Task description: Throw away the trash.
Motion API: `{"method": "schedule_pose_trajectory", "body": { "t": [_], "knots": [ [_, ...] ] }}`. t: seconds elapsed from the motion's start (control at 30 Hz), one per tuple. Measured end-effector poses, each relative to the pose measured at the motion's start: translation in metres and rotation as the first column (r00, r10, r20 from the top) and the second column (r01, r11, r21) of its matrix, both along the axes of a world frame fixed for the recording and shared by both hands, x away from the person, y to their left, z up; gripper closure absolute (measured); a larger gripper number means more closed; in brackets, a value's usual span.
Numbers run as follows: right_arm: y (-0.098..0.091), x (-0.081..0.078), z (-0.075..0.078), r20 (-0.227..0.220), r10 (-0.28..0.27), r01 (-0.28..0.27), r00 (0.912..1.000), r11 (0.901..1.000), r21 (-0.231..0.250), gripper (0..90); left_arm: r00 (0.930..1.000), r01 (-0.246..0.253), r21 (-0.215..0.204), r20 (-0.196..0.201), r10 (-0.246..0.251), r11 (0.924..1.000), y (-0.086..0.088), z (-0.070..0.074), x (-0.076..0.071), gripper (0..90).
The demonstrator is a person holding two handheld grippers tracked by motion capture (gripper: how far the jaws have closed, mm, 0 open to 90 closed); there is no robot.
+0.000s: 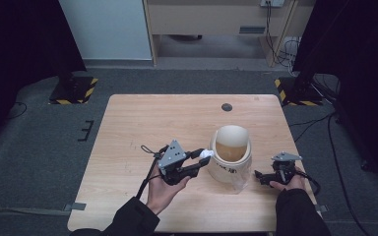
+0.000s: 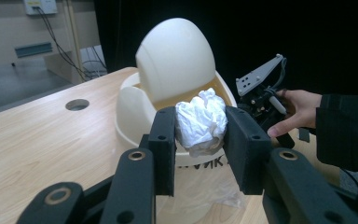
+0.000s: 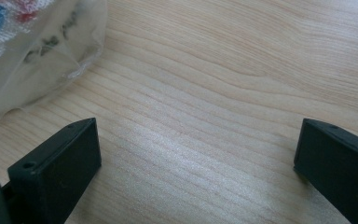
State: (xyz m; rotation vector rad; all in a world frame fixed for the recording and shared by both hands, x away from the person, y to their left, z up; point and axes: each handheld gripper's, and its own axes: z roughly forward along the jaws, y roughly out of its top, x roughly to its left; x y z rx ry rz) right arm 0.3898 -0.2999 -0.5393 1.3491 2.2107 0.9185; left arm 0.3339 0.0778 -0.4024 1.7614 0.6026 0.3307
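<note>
Two grippers in play. We keep left gripper [image 2: 200,135] clamped on crumpled tissue wad [image 2: 201,121], right at bin [image 1: 230,155] opening w/ lid [image 2: 175,58] swung back, prob for drop-in. Right gripper [image 3: 198,163] beside bin, jaws apart, empty, resting on table [image 1: 142,123].

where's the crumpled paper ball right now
The crumpled paper ball is pinched in the left gripper, held at the near left rim of the cream bin, just below its tilted swing lid.

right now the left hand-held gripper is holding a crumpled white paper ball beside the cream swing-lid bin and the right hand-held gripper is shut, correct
Not quite: the right hand-held gripper is open, its jaws wide apart over the bare light wooden table in the right gripper view. The left hand-held gripper does hold the crumpled white paper ball beside the cream swing-lid bin.
</note>
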Motion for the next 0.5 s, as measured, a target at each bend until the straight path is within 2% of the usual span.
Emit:
{"method": "schedule_pose_trajectory", "body": {
  "t": [0.5],
  "knots": [
    [0.0, 0.0, 0.0, -0.002, -0.001, 0.001, 1.0, 1.0, 0.001, 0.7, 0.9996, 0.022, 0.005, -0.018, -0.022, 0.9998, -0.027, -0.008, 0.01, 64.8]
  ]
}}
